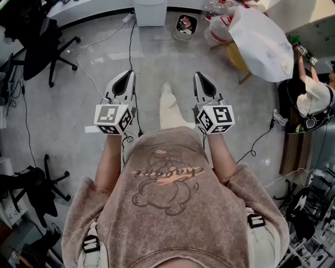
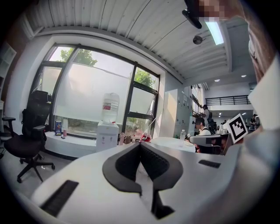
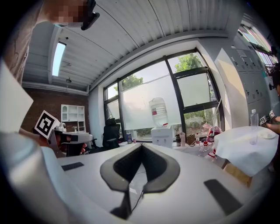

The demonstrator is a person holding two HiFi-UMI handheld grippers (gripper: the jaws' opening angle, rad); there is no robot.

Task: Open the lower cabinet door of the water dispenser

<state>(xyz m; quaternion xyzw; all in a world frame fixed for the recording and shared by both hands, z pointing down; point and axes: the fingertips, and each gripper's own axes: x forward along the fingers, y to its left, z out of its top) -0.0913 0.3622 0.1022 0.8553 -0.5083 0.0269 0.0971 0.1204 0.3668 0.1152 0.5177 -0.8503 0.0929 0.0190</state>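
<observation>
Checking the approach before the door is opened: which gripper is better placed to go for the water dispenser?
Left, marginally. The water dispenser stands far ahead across the floor, sideways nearer the left gripper than the right gripper. Both are shut and empty, so nothing else separates them.

- The left gripper points forward and nearly level, jaws closed together on nothing.
- The right gripper sits alongside (roughly parallel, well apart), jaws likewise closed and empty.
- Both forearms are bare and reach forward from the torso.
</observation>
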